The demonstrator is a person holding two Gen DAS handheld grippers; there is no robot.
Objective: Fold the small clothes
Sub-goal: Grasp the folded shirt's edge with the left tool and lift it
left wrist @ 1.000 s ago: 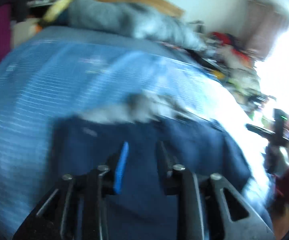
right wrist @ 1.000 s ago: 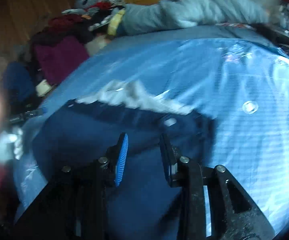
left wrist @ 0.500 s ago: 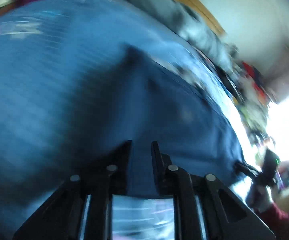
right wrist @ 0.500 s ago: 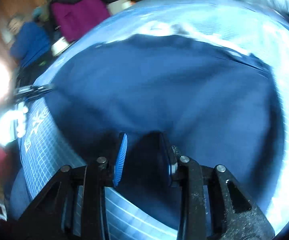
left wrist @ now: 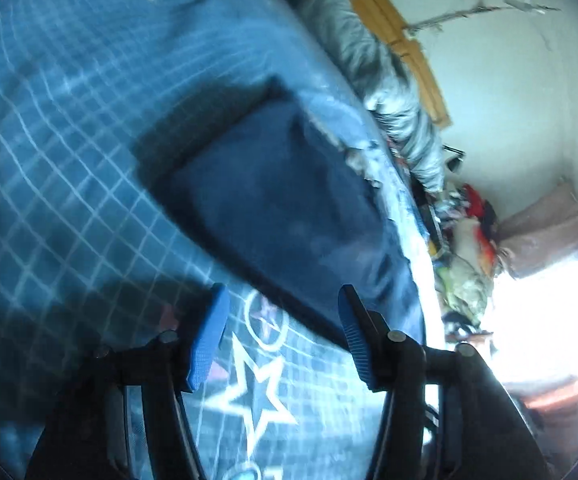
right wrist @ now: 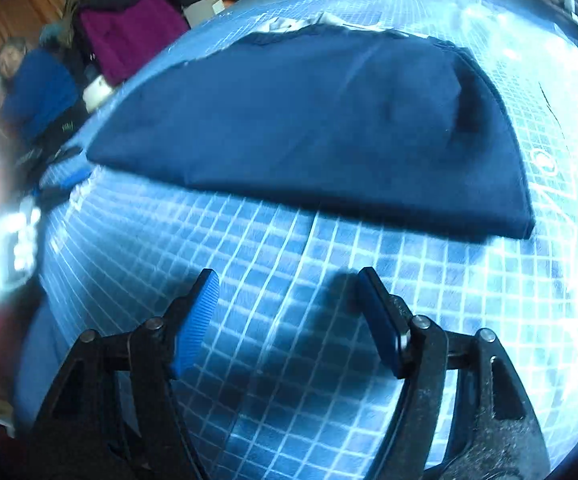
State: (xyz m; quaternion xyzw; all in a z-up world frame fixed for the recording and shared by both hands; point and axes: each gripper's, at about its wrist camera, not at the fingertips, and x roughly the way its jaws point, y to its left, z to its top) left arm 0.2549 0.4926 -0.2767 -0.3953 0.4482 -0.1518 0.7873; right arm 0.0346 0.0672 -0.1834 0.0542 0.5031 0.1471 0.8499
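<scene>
Both grippers, left [left wrist: 283,334] and right [right wrist: 289,320], are hanging wide open, empty; the garment [right wrist: 321,120] is lying folded once, probably needing regripping at an end.

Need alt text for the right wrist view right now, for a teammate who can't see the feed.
A navy garment lies folded flat on a blue gridded mat, a white edge showing at its far side. The open right gripper hovers over bare mat just short of its near edge, holding nothing.
</scene>
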